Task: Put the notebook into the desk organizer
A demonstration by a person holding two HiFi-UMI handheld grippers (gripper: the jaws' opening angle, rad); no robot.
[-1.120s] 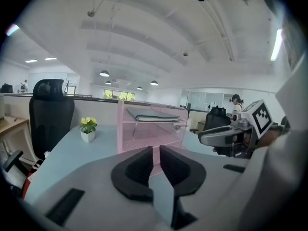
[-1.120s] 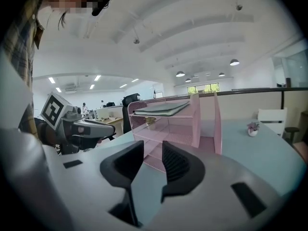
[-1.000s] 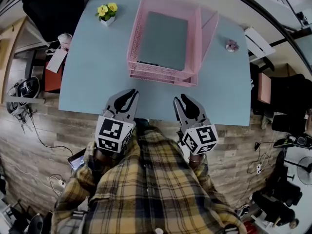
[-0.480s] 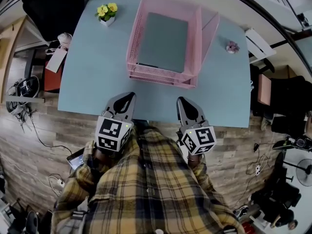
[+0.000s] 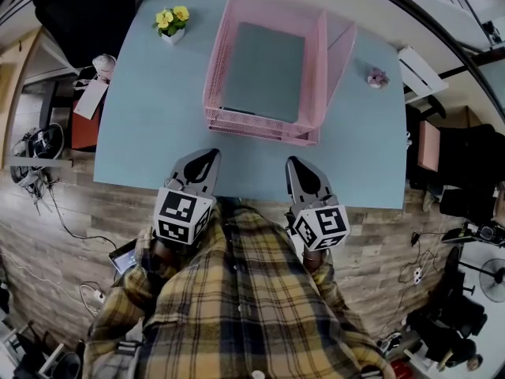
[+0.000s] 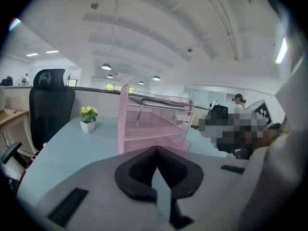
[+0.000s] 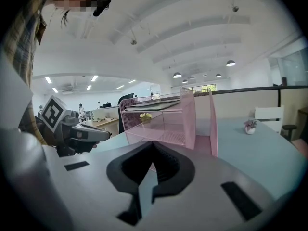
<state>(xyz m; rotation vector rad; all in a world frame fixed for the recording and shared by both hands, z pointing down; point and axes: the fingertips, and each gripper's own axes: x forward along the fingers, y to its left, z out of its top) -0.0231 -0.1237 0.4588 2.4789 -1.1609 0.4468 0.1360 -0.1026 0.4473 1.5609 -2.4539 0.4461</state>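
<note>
Closest to the camera is the person's yellow checked shirt, and the 2 grippers stick out just past it, over the near edge of the light blue table. The left gripper is closed all the way, its 2 black pads are pressed together, and it holds nothing; its own view shows this too. The right gripper has just been closing, and now its jaws are tight together with nothing between them. Both grippers point toward the middle of the table and sit side by side, a little apart. Farther on, in front of both grippers and not touching them, stands the pink wire desk organizer, which has 3 trays stacked up. The grey notebook lies flat in the top tray of it, well away from both grippers. From the left gripper view the notebook rests on the top level, above the 2 lower trays. The right gripper view shows the same. Past the organizer on the left is a little white pot of yellow flowers. On the right sits a small pot with purple flowers. A black chair stands beyond the far left corner.
</note>
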